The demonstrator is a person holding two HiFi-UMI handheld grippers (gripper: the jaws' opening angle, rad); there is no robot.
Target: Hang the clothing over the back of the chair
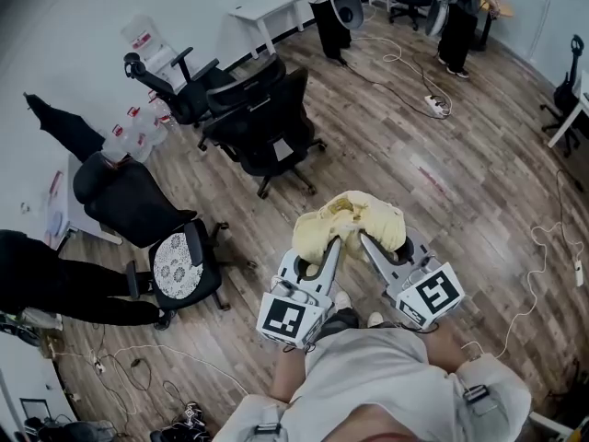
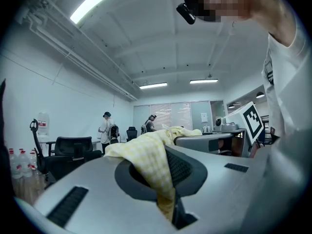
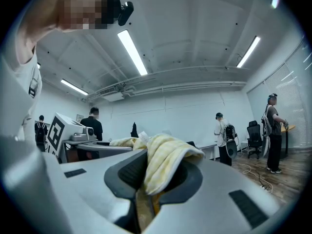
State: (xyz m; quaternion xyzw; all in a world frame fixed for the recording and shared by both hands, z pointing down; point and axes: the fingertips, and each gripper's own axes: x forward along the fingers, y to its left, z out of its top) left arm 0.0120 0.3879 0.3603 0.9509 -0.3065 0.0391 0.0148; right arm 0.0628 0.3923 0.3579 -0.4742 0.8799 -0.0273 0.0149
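**Head view.** The yellow clothing (image 1: 350, 219) is being held bunched in the air above the wooden floor (image 1: 460, 182). It is being gripped between the left gripper (image 1: 333, 240) and the right gripper (image 1: 364, 238), whose tips are meeting at its lower edge. Black office chairs (image 1: 267, 122) are standing towards the upper left, well apart from the clothing. A chair with a lace cushion (image 1: 182, 267) is standing at the far left.

**Left gripper view.** The jaws are being pressed together on a fold of the checked yellow cloth. The fold is being pinched between the pads, and the rest is being draped up and over the left-hand jaw. The right gripper's marker cube (image 2: 253, 121) is being shown at the right edge. Two standing people (image 2: 106, 129) are being shown far behind, near a dark chair.

**Right gripper view.** The jaws are likewise being pressed on another fold of the clothing. The cloth is rising out of the narrow gap and is being folded over towards the right. The left gripper's marker cube (image 3: 57, 130) is being shown at the left, with a person in black (image 3: 92, 124) behind it.
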